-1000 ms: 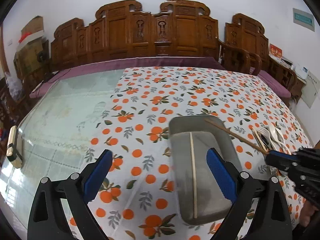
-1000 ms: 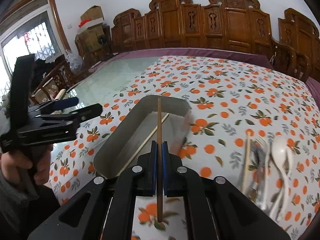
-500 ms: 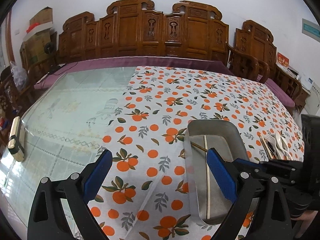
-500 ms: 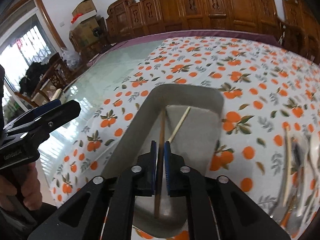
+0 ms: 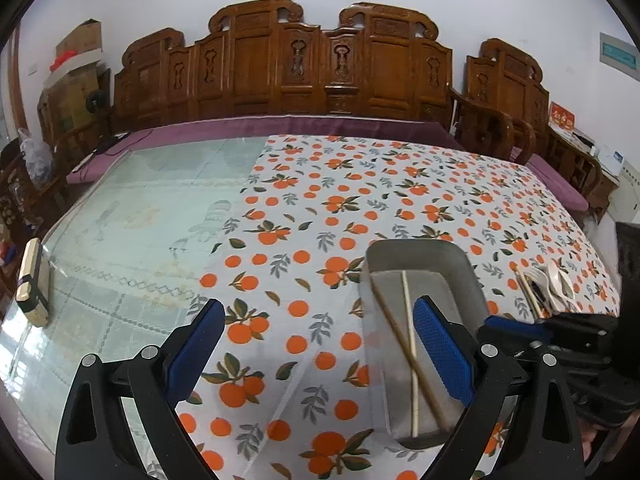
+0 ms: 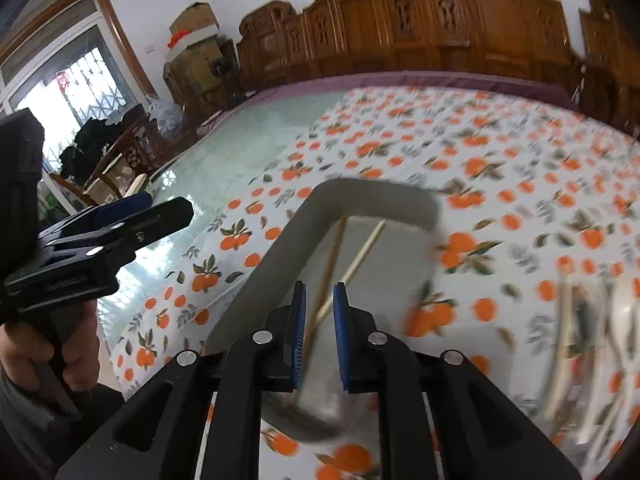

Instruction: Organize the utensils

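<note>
A grey metal tray [image 5: 464, 268] lies on the orange-print tablecloth. In it lie a dark brown chopstick [image 5: 394, 328] and a pale chopstick [image 5: 409, 320], crossed near the tray's near end. Both also show in the right wrist view, the brown one [image 6: 332, 256] and the pale one [image 6: 362, 254] in the tray [image 6: 280, 264]. My right gripper [image 6: 319, 300] is open a little and empty, just above the tray's near end. My left gripper [image 5: 316, 320] is wide open and empty, left of the tray. A pile of spoons, forks and chopsticks [image 5: 548, 284] lies to the tray's right.
The left half of the table is bare glass [image 5: 132, 232]. A small cream and black device [image 5: 34, 280] lies at its left edge. Carved wooden chairs [image 5: 312, 64] line the far side. The utensil pile is blurred in the right wrist view [image 6: 592, 320].
My right gripper lowered the brown chopstick into the tray and opened, letting it go. The chopstick now lies across the pale one. My left gripper shifted slightly left.
</note>
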### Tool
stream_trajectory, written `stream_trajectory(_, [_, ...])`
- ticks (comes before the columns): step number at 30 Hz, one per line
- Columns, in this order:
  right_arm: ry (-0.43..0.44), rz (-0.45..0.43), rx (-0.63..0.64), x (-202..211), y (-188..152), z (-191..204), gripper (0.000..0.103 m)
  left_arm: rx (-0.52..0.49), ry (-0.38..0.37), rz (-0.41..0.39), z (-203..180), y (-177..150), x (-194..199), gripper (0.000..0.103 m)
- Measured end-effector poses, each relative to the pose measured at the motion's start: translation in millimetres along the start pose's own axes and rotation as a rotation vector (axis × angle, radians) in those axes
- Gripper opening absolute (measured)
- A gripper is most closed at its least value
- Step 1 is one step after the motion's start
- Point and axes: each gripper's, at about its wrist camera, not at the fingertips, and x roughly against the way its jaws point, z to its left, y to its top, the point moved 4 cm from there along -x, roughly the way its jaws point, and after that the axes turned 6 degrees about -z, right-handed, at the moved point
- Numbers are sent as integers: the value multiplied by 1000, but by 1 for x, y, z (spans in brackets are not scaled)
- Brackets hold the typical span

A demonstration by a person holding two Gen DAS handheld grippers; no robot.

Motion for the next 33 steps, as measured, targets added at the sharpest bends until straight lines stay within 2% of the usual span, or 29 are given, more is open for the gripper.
stream_trajectory(6, [-110,-65,55,63,-6,-38,16,-23,-33,-10,-27,2,8,91])
stream_trajectory(14, [-276,-88,44,123,-27,-108,22,-72,-118,-23,-86,0,25,91])
stream_trajectory(20, [-327,-111,-11,140,-41,-141,22,-114,-156,-14,-123,-6,29,91])
stream_trajectory(23, [-321,-116,-59,141,-51,-155,22,-127,-179,-3,-141,-11,30,91])
stream_trajectory(27, [-319,-95,-63,133,-63,-164,22,-149,-195,10,-166,-22,30,91])
stream_trajectory(33, [-322,-54,-67,124,-70,-175,22,-244,-222,13,-208,-43,32,91])
